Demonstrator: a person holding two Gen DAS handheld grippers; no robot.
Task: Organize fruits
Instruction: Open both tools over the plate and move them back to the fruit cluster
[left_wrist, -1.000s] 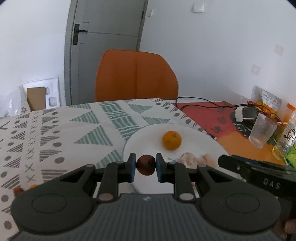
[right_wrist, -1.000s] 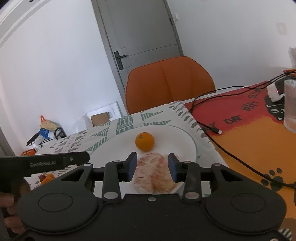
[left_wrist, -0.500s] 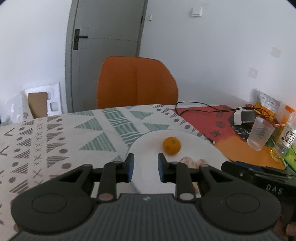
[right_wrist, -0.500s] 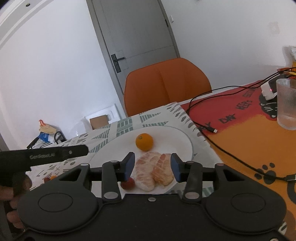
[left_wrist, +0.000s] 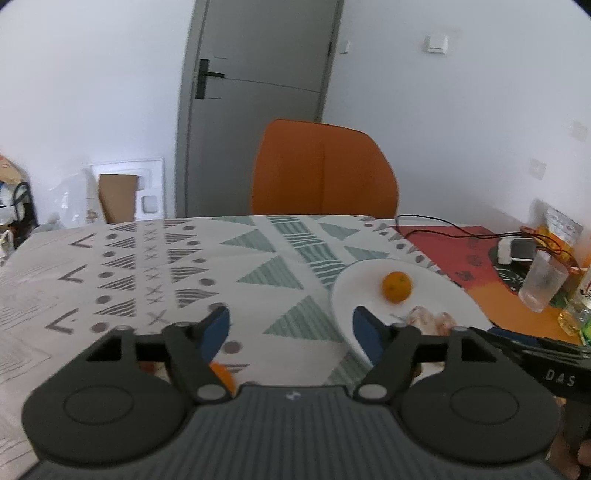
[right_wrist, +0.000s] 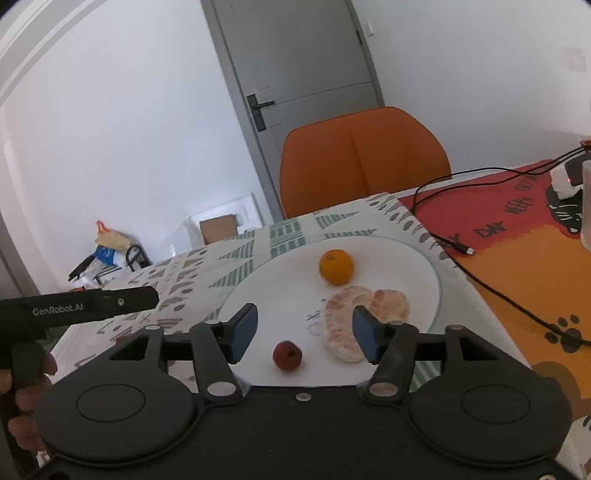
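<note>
Left gripper angled downward, jaws just opened wide, nothing between them, right gripper angled downward, jaws just parted, gripping nothing

Glossy white plate; matt printed cloth tablecloth.

Left gripper: blue-padded jaws have just been opening, nothing between them, over the patterned tablecloth. Round white plate to the right holds a small orange mandarin and peeled citrus segments.
</note>
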